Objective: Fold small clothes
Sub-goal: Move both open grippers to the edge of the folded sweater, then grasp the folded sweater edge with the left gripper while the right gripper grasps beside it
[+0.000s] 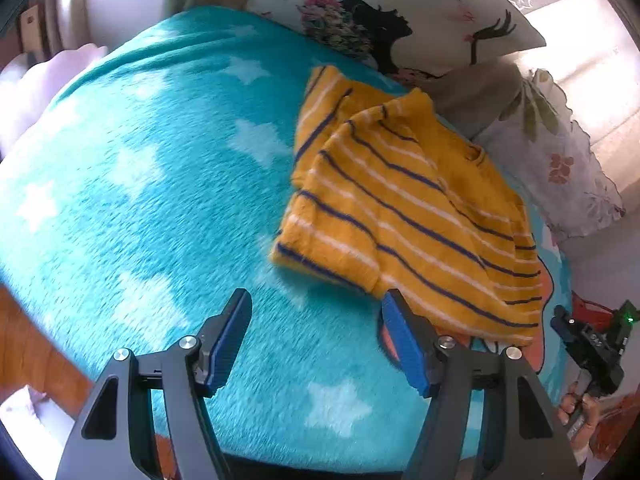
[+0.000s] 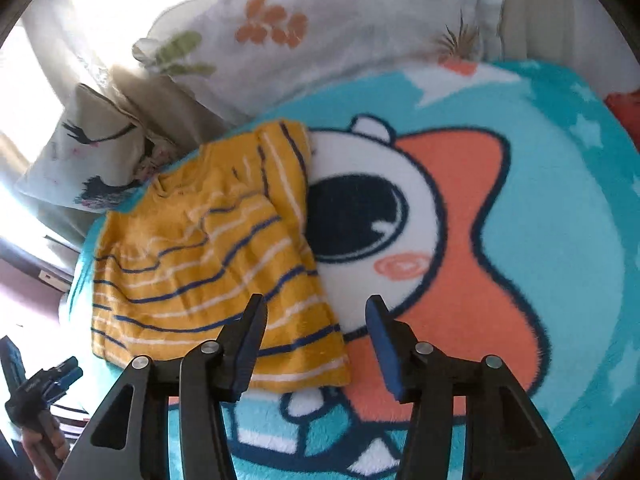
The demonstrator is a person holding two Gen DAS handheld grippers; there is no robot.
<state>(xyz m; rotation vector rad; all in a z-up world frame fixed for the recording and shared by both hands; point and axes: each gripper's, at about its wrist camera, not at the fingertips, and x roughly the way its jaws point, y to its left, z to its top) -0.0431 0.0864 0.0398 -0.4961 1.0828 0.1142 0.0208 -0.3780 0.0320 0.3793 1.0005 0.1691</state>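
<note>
A small yellow shirt (image 1: 404, 204) with navy and white stripes lies partly folded on a teal fleece blanket (image 1: 140, 184). One sleeve side is turned over onto the body. My left gripper (image 1: 316, 312) is open and empty, just off the shirt's near hem, its right finger beside the hem corner. In the right wrist view the shirt (image 2: 208, 256) lies at left, and my right gripper (image 2: 316, 320) is open and empty, its left finger over the shirt's lower right corner. The right gripper also shows in the left wrist view (image 1: 588, 344).
The blanket (image 2: 560, 240) carries a cartoon dinosaur print (image 2: 452, 248) and white stars. A pillow with a face print (image 1: 400, 20) and a floral pillow (image 2: 320, 32) lie against the far edge. The wood bed edge (image 1: 36, 360) shows at lower left.
</note>
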